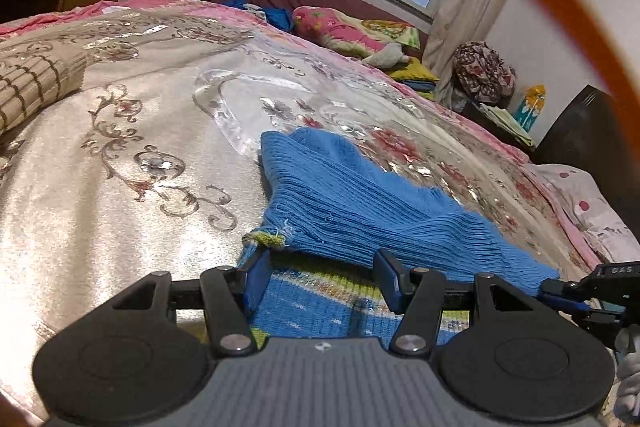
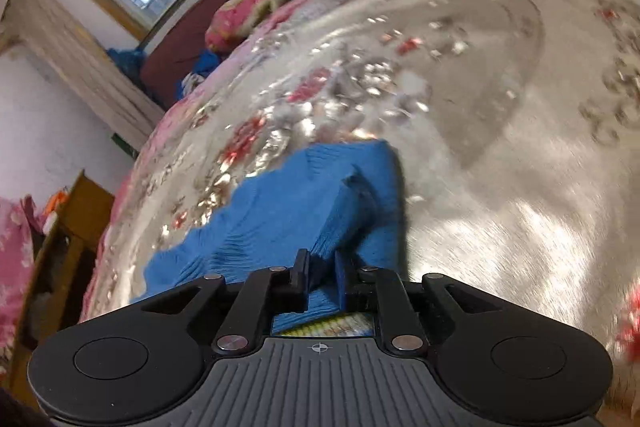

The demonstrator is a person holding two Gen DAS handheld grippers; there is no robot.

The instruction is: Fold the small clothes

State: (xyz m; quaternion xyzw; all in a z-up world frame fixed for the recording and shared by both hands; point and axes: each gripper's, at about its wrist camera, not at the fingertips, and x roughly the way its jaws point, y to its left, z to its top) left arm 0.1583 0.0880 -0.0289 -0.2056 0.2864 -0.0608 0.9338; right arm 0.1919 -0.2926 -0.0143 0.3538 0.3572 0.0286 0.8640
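On the silvery bedspread (image 1: 120,187), blue knit garment (image 1: 340,199) at six o'clock: right gripper (image 2: 322,269) pinches its fold, left gripper (image 1: 324,275) spread, empty. Thin pinch; tugging could slip it.

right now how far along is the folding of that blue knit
Partly done: a flap of the blue knit garment already lies folded over its patterned side. In hand: the right gripper is shut on a blue fold, while the left gripper is open over the edge. Left: finishing the fold and flattening it on the bedspread.
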